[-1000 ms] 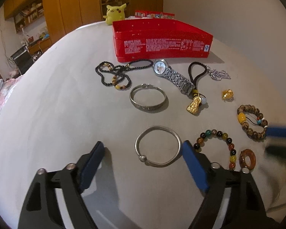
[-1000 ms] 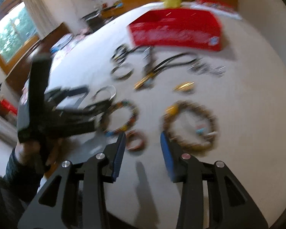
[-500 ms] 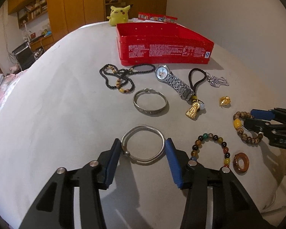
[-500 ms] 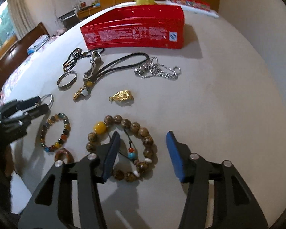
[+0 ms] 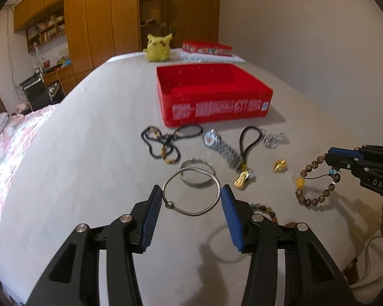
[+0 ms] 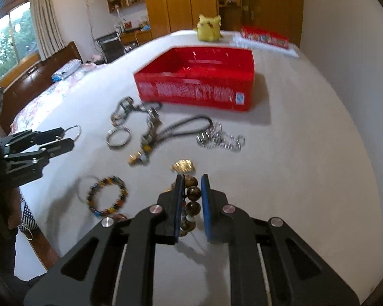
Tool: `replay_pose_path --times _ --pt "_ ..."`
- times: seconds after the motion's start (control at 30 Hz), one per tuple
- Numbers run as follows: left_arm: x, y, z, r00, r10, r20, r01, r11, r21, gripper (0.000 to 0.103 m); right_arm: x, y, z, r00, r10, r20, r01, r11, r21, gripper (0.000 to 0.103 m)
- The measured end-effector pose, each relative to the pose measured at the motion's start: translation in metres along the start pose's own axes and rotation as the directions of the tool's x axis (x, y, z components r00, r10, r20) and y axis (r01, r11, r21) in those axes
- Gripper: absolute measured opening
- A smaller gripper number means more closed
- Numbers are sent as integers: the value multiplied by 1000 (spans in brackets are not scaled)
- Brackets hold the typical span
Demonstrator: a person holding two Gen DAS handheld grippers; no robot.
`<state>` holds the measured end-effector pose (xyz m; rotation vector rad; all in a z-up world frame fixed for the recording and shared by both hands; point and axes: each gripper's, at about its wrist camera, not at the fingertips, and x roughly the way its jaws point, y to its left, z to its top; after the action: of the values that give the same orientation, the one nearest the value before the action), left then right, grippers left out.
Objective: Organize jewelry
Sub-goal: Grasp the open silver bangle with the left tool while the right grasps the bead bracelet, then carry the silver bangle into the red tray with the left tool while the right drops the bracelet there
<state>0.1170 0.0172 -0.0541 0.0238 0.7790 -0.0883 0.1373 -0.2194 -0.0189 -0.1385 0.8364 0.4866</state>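
Note:
My left gripper [image 5: 191, 199] is shut on a thin silver bangle [image 5: 191, 194] and holds it above the table; it also shows in the right wrist view [image 6: 74, 130]. My right gripper [image 6: 192, 188] is shut on a brown wooden bead bracelet [image 6: 193, 193], which hangs from it in the left wrist view [image 5: 316, 182]. The open red box [image 5: 212, 94] stands at the back, empty. On the table lie a second silver bangle [image 5: 191, 177], a black bead necklace [image 5: 163, 142], a watch [image 5: 219, 145], a dark cord with a gold charm [image 5: 245, 158], a silver chain [image 5: 274, 139], a gold nugget [image 5: 280, 165] and a multicolour bead bracelet [image 6: 107, 195].
A yellow plush toy [image 5: 157, 47] and a red flat pack [image 5: 206, 48] sit behind the box. A reddish ring [image 6: 120, 216] lies by the multicolour bracelet. The table's front edge [image 6: 35, 219] is near my left hand. A bed [image 5: 2, 153] lies to the left.
Both grippers closed on their pieces and lifted them: the left raised the thin silver bangle off the table, the right raised the wooden bead bracelet. Both views now tilt up toward the red box.

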Motion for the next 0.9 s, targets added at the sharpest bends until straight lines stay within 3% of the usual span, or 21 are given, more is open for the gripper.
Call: replay_pose_path --times 0.1,0.13,0.47,0.6,0.67,0.77,0.83,0.9 --pt "-10 0 8 1000 -10 23 10 1000 4 48 -15 6 10 999 9 31 -8 1000 -25 10" --pt "-12 0 11 999 -12 30 11 1000 6 48 -19 7 13 999 12 39 -11 999 -31 0" --pt "-27 -2 28 997 -20 81 18 1000 26 48 -42 6 36 997 5 81 0 998 -70 0" --pt "-26 -4 26 996 -31 80 29 999 23 48 -10 -6 16 999 6 -40 -7 999 -40 4" --pt "-23 -4 25 997 -38 72 36 999 22 48 23 -20 -7 991 -48 -124 48 999 -1 25" --pt "-23 -2 25 997 -37 67 35 999 26 48 53 -33 -25 978 -59 -199 68 997 35 26" --pt "-21 -1 26 997 -34 65 32 999 25 48 59 -31 -29 979 -70 -192 74 997 12 26" --pt "-20 -1 26 998 -33 62 32 999 23 48 60 -28 -26 979 -76 -187 75 997 -15 10"
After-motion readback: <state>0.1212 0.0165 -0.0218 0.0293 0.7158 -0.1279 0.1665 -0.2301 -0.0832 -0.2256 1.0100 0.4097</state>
